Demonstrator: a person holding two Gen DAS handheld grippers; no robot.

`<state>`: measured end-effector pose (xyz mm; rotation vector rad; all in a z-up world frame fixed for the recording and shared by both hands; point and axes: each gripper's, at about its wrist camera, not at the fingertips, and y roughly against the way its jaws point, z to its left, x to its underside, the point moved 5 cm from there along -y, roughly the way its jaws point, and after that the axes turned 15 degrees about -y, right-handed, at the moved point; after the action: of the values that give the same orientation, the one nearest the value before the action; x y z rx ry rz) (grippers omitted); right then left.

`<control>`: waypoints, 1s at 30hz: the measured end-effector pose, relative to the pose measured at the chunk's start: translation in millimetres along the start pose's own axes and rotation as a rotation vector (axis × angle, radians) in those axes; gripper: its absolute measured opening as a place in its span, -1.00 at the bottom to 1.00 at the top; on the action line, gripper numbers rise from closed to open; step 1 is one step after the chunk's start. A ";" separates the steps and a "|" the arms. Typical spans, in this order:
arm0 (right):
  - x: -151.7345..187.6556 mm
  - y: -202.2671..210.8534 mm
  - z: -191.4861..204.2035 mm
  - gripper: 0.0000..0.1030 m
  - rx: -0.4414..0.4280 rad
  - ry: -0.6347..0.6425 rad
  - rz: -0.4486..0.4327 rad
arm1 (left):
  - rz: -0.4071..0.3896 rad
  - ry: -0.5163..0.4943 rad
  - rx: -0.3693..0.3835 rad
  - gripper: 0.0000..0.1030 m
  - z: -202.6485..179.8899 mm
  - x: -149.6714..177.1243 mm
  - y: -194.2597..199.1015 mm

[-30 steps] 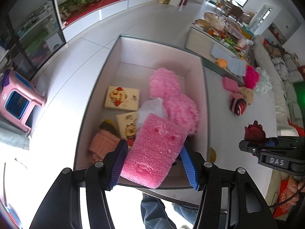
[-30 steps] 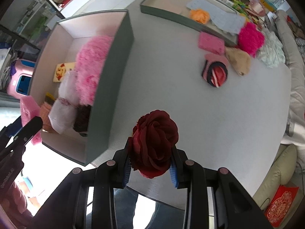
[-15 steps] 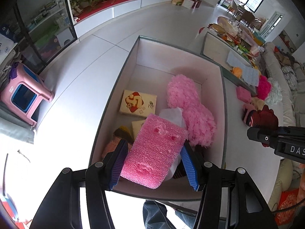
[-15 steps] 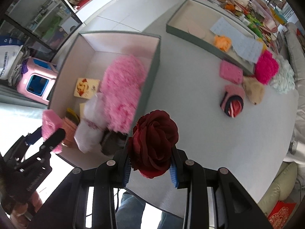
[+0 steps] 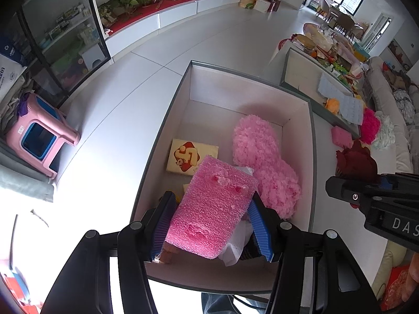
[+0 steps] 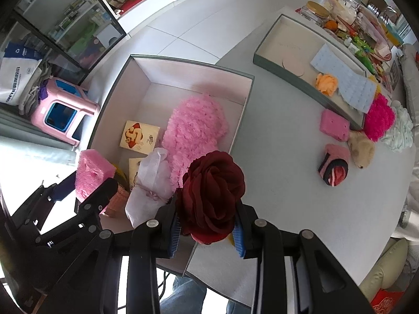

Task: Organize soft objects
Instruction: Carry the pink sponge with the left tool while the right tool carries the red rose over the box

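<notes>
Left tongs (image 5: 212, 225) clamped on pink foam block (image 5: 212, 206) over open box (image 5: 298, 136), right tongs (image 6: 208, 231) clamped on dark red fabric rose (image 6: 212, 196) at box's near corner, "DAS" lettering legible on right tongs body, white tabletop (image 6: 288, 183)

home | sofa (image 5: 404, 141) | glass cabinet (image 5: 65, 41) | dining table (image 5: 340, 21)

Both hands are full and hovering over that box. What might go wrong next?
The pink sponge, pinched in the left gripper, hangs near the box's near end, so it might land on the crowded pile and roll out. The red rose in the right gripper sits over the box wall and may drop outside.
</notes>
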<state>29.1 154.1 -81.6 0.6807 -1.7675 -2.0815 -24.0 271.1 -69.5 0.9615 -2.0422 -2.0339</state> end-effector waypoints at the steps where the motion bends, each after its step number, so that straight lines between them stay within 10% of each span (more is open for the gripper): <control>1: -1.2 -0.7 1.6 -0.30 0.000 0.003 0.001 | 0.000 0.001 0.000 0.12 0.7 -1.0 -0.4; 30: -31.1 -9.3 40.4 -0.30 -0.032 0.070 -0.009 | 0.011 0.048 -0.027 0.12 20.3 -6.5 -13.6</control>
<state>33.2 205.8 -81.5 0.7443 -1.6930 -2.0610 -24.0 293.2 -81.9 0.9825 -1.9865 -2.0081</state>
